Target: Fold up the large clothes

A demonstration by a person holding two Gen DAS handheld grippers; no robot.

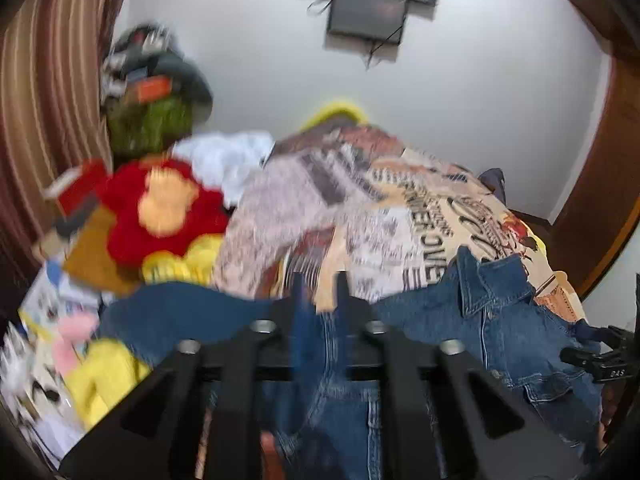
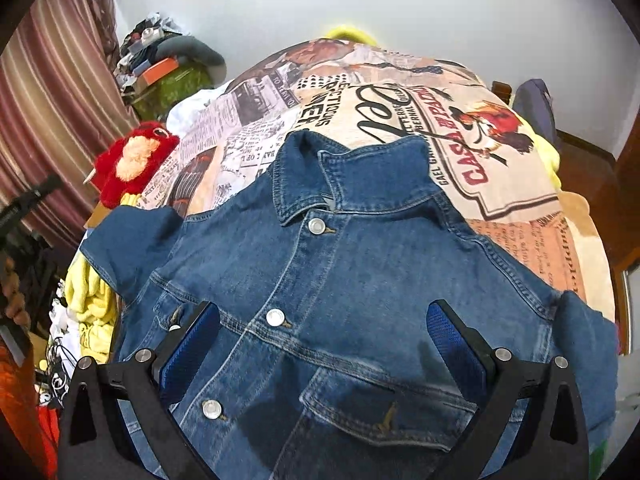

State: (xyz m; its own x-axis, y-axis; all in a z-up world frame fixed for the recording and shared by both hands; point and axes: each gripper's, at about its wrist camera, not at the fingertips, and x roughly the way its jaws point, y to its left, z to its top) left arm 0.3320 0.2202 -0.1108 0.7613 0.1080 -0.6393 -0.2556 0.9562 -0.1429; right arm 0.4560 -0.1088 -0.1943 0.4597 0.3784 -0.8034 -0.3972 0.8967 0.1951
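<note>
A blue denim jacket [image 2: 340,280] lies front up on a bed covered with a newspaper-print blanket [image 2: 420,112], collar towards the far wall, metal buttons down its front. My right gripper [image 2: 320,328] is open, its blue-padded fingers [image 2: 192,344] spread just above the jacket's chest. In the left wrist view the jacket [image 1: 500,312] stretches across the foreground. My left gripper [image 1: 320,300] is shut on the jacket's denim edge, the cloth pinched between its fingers; this view is motion-blurred.
A red and yellow plush toy [image 1: 160,208] and yellow cloth [image 1: 100,376] lie at the bed's left. A cluttered green-covered stand [image 2: 168,76] is by the striped curtain [image 2: 48,92]. The white wall holds a dark box [image 1: 368,4]. Wooden furniture [image 1: 600,184] stands right.
</note>
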